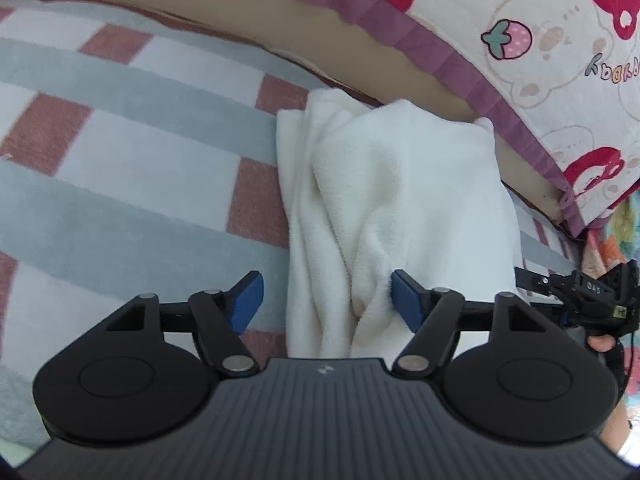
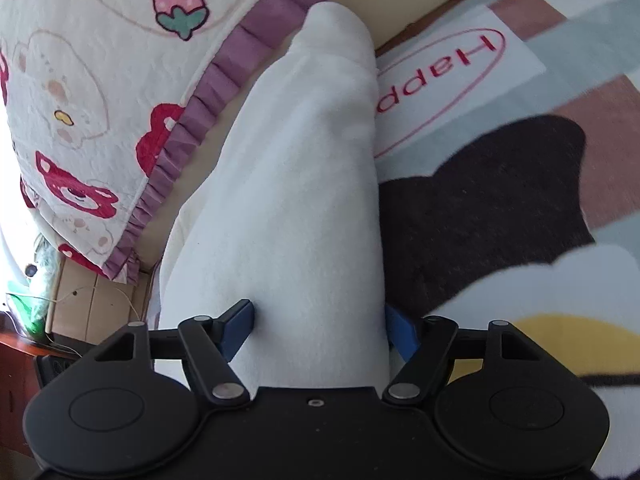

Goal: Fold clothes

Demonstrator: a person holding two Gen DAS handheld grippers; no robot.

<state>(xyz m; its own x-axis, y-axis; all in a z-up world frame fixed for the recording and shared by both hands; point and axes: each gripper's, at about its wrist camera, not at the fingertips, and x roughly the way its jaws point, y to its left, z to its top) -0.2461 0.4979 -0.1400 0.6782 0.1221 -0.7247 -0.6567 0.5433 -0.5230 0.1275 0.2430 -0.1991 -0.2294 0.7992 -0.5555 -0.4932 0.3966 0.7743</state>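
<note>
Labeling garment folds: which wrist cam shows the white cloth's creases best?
Left wrist. The white cloth lies bunched on the checked blanket, its layered creases and edges visible. The right wrist view shows the cloth as a smooth, nearly featureless strip beside the frilled pillow.

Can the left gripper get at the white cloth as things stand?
Probably yes. The left gripper stands open right at the near end of the white cloth, one pad against a fold, and nothing lies between them on the blanket.
</note>
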